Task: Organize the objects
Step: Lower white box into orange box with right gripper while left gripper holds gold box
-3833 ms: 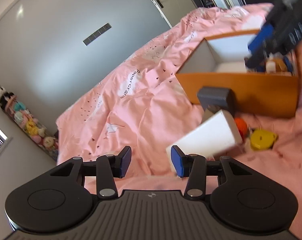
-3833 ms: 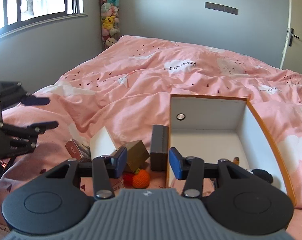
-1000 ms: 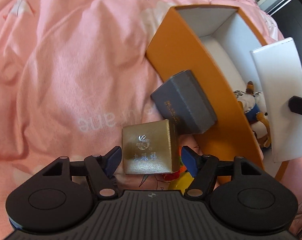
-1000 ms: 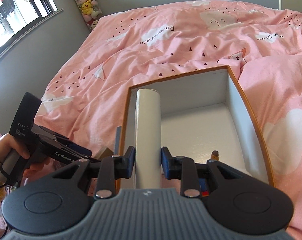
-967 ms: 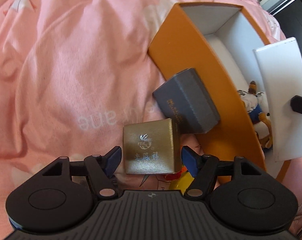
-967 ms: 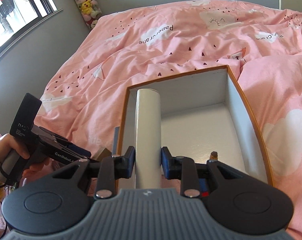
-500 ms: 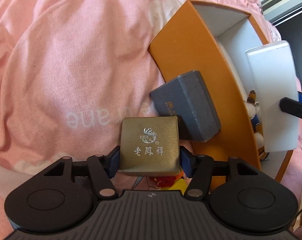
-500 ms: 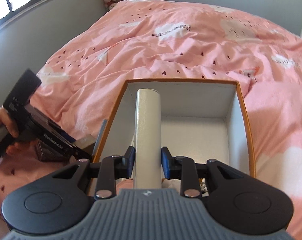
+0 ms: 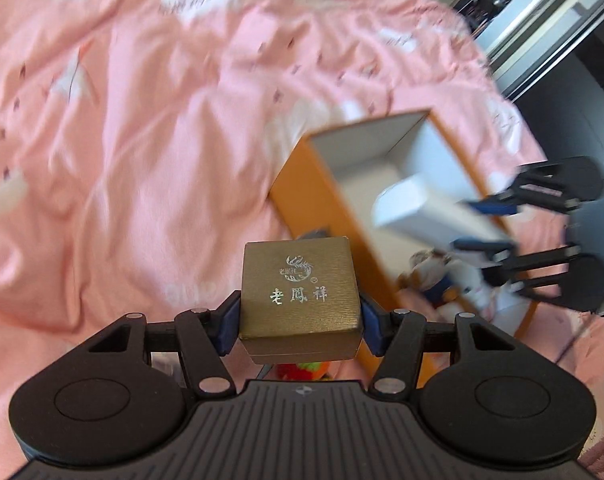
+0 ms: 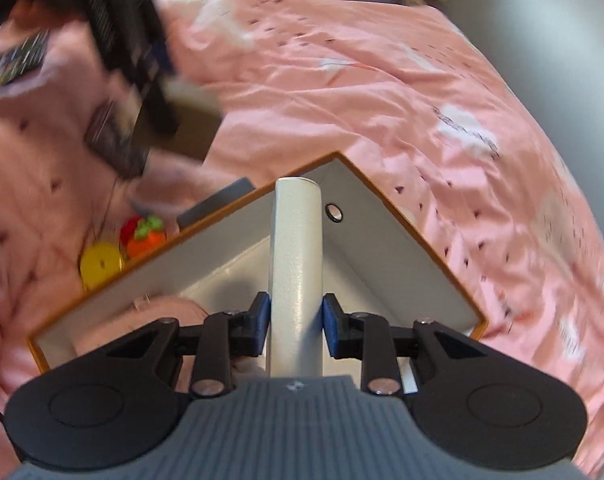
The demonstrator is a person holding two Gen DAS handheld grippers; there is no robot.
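Note:
My left gripper (image 9: 299, 330) is shut on a gold box (image 9: 299, 296) with silver lettering and holds it above the pink bedding. My right gripper (image 10: 295, 326) is shut on a white box (image 10: 297, 276) and holds it over the open orange storage box (image 10: 418, 236) with white walls. In the left wrist view the orange box (image 9: 302, 184) lies ahead to the right, with the white box (image 9: 426, 208) and the right gripper (image 9: 498, 224) above it. A plush toy (image 9: 442, 276) lies inside.
A grey box (image 10: 218, 204) leans on the orange box's outer wall. A red-orange knitted toy (image 10: 144, 236) and a yellow round thing (image 10: 100, 264) lie beside it on the pink duvet (image 10: 382, 100). The left gripper (image 10: 130, 40) shows blurred at the upper left.
My left gripper shut on the gold box and lifted it off the bed. My right gripper swung round with the white box, still over the orange box.

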